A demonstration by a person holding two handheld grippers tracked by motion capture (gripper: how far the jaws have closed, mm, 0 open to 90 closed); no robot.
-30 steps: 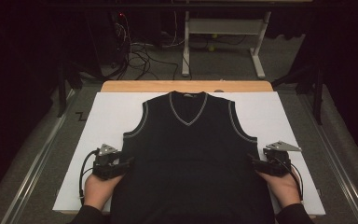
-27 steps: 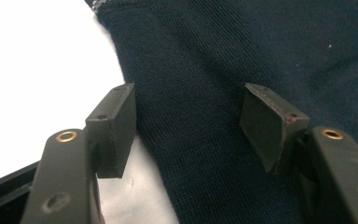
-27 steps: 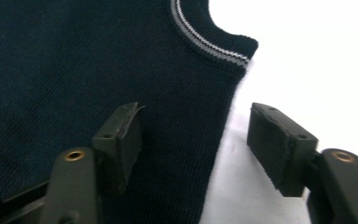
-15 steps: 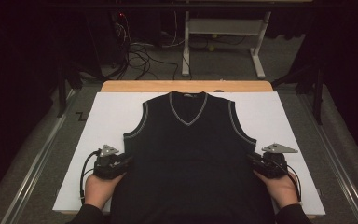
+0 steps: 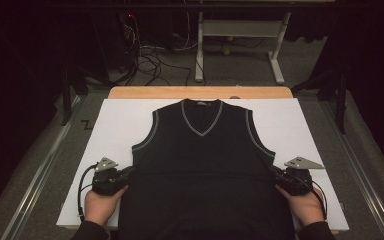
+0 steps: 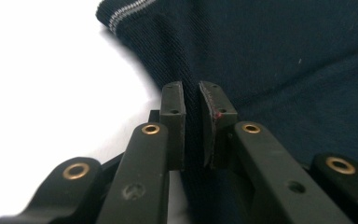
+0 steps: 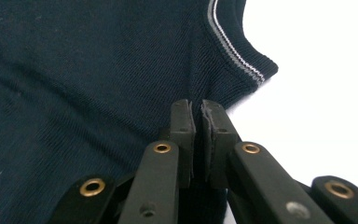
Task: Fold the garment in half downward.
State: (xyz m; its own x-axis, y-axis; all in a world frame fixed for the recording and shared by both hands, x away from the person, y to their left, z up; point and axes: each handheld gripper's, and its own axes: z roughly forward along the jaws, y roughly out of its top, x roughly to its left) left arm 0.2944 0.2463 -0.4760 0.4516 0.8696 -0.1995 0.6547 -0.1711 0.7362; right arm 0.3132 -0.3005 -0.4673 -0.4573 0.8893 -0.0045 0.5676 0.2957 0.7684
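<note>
**Both side seams pinched — slip and uneven-lift risk**

Dark sleeveless V-neck vest (image 5: 202, 165) flat on white board (image 5: 120, 125), neck at far end, hem hanging over near edge. Left gripper (image 5: 128, 173) at left side seam just below armhole, right gripper (image 5: 275, 172) mirrored at right seam. Jaws on both just been closing; now clamped down to a thin fold of knit between the pads (image 6: 173, 109) in left gripper view, same in right gripper view (image 7: 182, 122). Nothing else held.

Risks from here:
- Shallow bite. Only a narrow edge of fabric in each pinch; could pull out once the vest's weight comes on.
- Possibly top layer only. Can't tell whether front and back panels are both caught; if one, back layer drags on board and bunches.
- Uneven lift or fold. Hands out of sync skews the vest, striped armhole trim (image 7: 235, 49) ends up misaligned.
- Stretchy knit. Hard outward pull distorts seams.
- Overhanging hem adds drag toward near edge.
</note>
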